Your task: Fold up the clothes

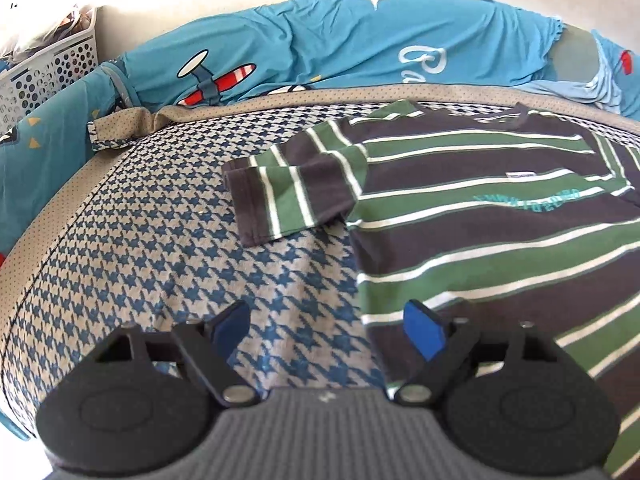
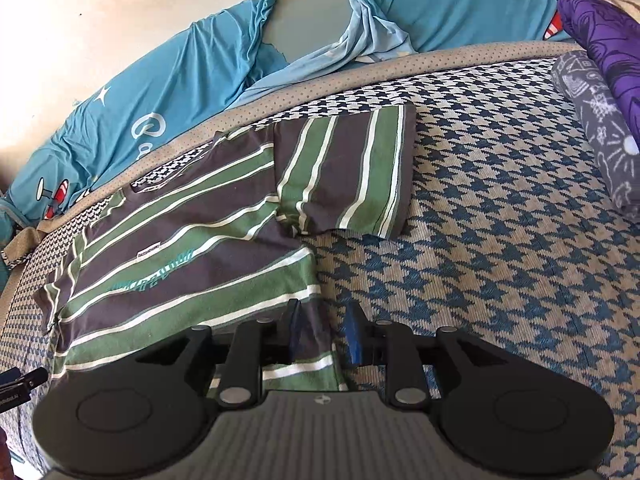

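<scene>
A houndstooth bedspread (image 1: 140, 232), blue aeroplane-print bedding (image 1: 320, 52), a perforated white basket (image 1: 52, 68), purple fabric (image 2: 604, 36).

Your work surface: a bed (image 1: 152, 240) under a blue-and-beige houndstooth cover. On it you have a striped T-shirt (image 1: 480, 216) spread flat, sleeves out, and folded grey and purple fabrics (image 2: 600, 120) at the right edge.

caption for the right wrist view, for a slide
Right tool open over the striped T-shirt's hem on a houndstooth bedspread.
</scene>
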